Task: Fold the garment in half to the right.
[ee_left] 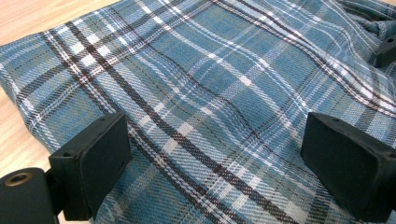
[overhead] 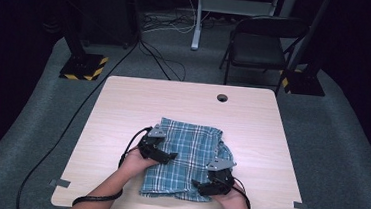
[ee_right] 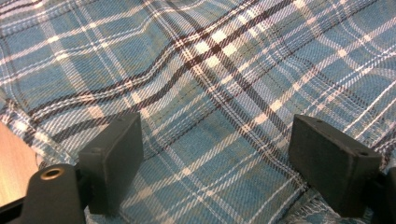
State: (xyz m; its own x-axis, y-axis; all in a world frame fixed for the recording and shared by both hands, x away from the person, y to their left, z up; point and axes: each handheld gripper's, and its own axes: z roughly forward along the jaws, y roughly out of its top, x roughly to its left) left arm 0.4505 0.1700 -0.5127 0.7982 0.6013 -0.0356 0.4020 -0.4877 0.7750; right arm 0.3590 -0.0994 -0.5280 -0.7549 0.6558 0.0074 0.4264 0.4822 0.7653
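i'm hovering both hand-held grippers, left [overhead: 168, 156] and right [overhead: 198, 185], jaws spread and pinching nothing, over the folded shirt [overhead: 185, 157] near the table's [overhead: 123, 104] front edge; i'm smoothing lightly, avoiding dragging folds.

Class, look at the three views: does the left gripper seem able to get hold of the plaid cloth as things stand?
Probably yes. The left gripper hovers right over the plaid cloth with its jaws wide apart and nothing between them and the fabric, though the flat surface offers no raised fold.

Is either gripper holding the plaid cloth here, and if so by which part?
Nothing is held. The left gripper and right gripper have open jaws over the folded plaid cloth.
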